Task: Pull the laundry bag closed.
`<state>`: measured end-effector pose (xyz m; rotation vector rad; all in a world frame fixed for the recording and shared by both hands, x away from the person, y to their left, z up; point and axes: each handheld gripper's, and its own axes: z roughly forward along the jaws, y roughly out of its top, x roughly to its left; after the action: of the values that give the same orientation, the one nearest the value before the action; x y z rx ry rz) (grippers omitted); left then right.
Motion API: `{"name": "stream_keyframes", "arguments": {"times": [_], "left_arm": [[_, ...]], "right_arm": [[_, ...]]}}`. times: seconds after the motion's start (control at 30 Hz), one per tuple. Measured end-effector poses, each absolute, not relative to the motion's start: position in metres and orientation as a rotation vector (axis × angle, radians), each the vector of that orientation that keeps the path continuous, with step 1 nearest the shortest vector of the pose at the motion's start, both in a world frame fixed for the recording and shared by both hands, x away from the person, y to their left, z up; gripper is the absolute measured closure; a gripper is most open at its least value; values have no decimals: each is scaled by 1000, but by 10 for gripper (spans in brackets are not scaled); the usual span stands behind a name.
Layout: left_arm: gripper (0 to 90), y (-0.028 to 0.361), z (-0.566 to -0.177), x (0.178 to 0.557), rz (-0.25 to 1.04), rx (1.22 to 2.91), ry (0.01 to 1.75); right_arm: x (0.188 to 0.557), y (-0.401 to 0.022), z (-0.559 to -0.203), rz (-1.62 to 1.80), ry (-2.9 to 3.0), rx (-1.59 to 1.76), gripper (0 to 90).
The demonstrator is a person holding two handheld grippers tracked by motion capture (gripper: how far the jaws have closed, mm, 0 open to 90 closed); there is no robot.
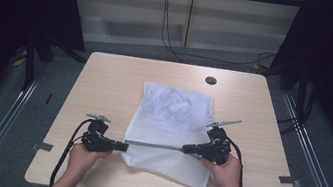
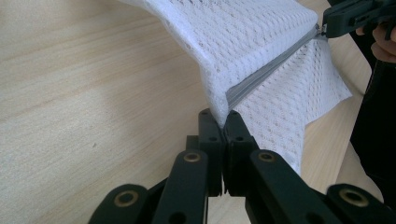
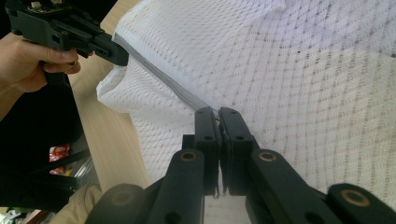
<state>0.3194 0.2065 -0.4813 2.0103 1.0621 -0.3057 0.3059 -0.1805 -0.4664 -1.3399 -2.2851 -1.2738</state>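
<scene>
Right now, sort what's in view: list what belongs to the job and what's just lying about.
In the job:
- mesh bag
- its grey zipper, stretched taut
- left tongs, shut on the zipper's end
- right tongs, shut on the other end

Lying about:
- table
- round hole in it
- cables on the floor

We see a light wooden table (image 1: 105,84) with a dark round hole (image 1: 210,80) near its far edge; a white mesh bag (image 1: 174,110) lies on its middle.
</scene>
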Motion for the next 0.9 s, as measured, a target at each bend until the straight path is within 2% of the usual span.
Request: {"name": "stream_keyframes", "arguments": {"times": [0.9], "left_arm": [[887, 209, -480, 319, -299, 1998, 1080]], "right_arm": [[306, -188, -467, -1265, -2281, -1367, 871]]}}
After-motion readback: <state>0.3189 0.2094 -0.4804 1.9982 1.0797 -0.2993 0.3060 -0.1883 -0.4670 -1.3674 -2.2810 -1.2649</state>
